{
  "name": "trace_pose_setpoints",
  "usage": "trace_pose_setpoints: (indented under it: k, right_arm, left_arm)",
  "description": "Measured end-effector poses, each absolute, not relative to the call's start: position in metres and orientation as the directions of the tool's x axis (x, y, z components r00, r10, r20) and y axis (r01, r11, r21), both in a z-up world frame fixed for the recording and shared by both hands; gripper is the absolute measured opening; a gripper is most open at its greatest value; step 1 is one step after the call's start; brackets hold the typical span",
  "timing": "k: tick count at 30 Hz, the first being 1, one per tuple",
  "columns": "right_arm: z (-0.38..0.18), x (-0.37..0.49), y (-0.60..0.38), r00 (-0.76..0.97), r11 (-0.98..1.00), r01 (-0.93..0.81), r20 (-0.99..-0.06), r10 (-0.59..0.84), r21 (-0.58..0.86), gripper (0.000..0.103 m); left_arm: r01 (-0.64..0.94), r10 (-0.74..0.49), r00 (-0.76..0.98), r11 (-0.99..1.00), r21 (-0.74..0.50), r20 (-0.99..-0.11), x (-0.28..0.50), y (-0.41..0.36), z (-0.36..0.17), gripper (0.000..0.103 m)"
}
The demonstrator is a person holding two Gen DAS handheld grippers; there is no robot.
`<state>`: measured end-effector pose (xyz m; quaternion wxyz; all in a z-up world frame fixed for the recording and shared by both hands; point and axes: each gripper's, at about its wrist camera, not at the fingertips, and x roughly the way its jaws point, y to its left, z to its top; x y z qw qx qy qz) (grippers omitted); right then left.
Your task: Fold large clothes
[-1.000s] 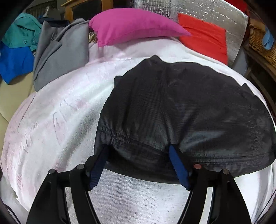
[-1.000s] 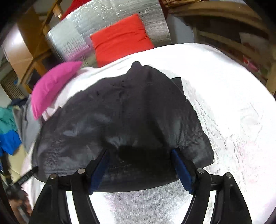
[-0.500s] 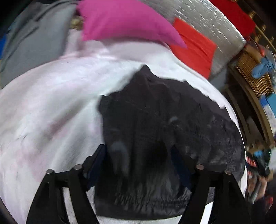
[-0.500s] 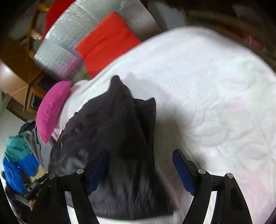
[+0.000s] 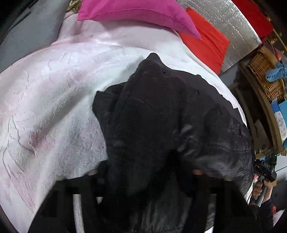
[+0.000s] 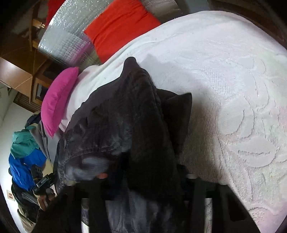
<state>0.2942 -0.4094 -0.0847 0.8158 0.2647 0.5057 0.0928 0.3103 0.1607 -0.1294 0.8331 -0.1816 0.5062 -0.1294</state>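
A large black garment lies on a white textured bedspread. Its near edge is gathered into a raised ridge. That ridge runs between the fingers of my left gripper. The jaws are closing on it, and the cloth hides the pads. In the right wrist view the same black garment is bunched in a fold over my right gripper. Those jaws are also closing with fabric pinched between them. Only the black finger frames show at the bottom of each view.
A pink pillow and a red cushion lie at the far end, in front of a silver foil panel. Grey clothing and blue and teal clothes are piled at the left. A wicker basket is at the right. White bedspread stretches right.
Both grippers moved forward over the garment's near edge and their jaws narrowed. The flat cloth is now bunched into a ridge between the fingers, hiding the blue pads.
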Motion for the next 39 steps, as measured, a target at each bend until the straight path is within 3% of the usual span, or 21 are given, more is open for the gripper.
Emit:
trace_pose_setpoints:
  k: [1,3,5,12,16,18,20,21,22,24,27,30,33,39]
  right_arm:
    - [-0.080,0.294,-0.409,0.474,0.842,0.111,-0.773,0.422,0.528,0.018]
    - [-0.066,0.293,-0.404,0.480,0.854,0.097,-0.775,0.410,0.511,0.014]
    - [-0.042,0.291,-0.394,0.488,0.875,0.063,-0.780,0.392,0.480,0.013]
    - [0.058,0.243,-0.368,0.574,0.904,-0.093,-0.719,0.391,0.417,0.011]
    - [0.061,0.188,-0.376,0.592,0.912,-0.096,-0.714,0.375,0.399,0.011]
    - [0.031,0.160,-0.384,0.574,0.902,-0.066,-0.723,0.384,0.427,0.012]
    - [-0.011,0.146,-0.388,0.539,0.894,-0.014,-0.750,0.385,0.449,0.017]
    - [-0.043,0.140,-0.392,0.495,0.897,0.052,-0.792,0.358,0.439,0.026]
    - [-0.070,0.133,-0.398,0.465,0.895,0.127,-0.823,0.327,0.427,0.039]
    - [-0.087,0.119,-0.409,0.503,0.856,0.189,-0.796,0.337,0.482,0.052]
    - [-0.069,0.097,-0.416,0.595,0.842,0.224,-0.753,0.280,0.490,0.055]
    - [-0.033,0.081,-0.413,0.673,0.880,0.209,-0.716,0.187,0.426,0.055]
    - [-0.011,0.080,-0.395,0.704,0.898,0.153,-0.683,0.195,0.414,0.062]
    - [-0.009,0.105,-0.315,0.666,0.945,-0.009,-0.703,0.249,0.326,0.063]
  left_arm:
    - [0.041,-0.407,0.453,0.898,-0.437,-0.793,0.311,0.158,-0.126,0.034]
    - [0.048,-0.379,0.470,0.913,-0.406,-0.797,0.310,0.153,-0.111,0.021]
    - [0.070,-0.335,0.511,0.934,-0.350,-0.792,0.305,0.146,-0.085,0.018]
    - [0.149,-0.328,0.661,0.939,-0.311,-0.674,0.230,0.140,0.003,0.017]
    - [0.149,-0.340,0.677,0.932,-0.331,-0.653,0.169,0.152,-0.013,0.018]
    - [0.138,-0.356,0.647,0.925,-0.355,-0.675,0.150,0.152,-0.050,0.020]
    - [0.080,-0.318,0.565,0.939,-0.333,-0.761,0.148,0.148,-0.100,0.027]
    - [0.057,-0.300,0.532,0.946,-0.320,-0.792,0.148,0.147,-0.118,0.041]
    - [0.043,-0.291,0.526,0.947,-0.317,-0.799,0.146,0.149,-0.134,0.050]
    - [0.011,-0.280,0.569,0.943,-0.334,-0.773,0.138,0.157,-0.133,0.059]
    - [-0.020,-0.247,0.597,0.947,-0.321,-0.764,0.132,0.172,-0.108,0.059]
    - [-0.063,-0.133,0.696,0.968,-0.244,-0.705,0.116,0.181,-0.072,0.059]
    - [-0.025,-0.150,0.714,0.971,-0.240,-0.684,0.113,0.170,-0.057,0.059]
    - [0.113,-0.166,0.696,0.986,-0.121,-0.699,0.119,0.096,-0.063,0.059]
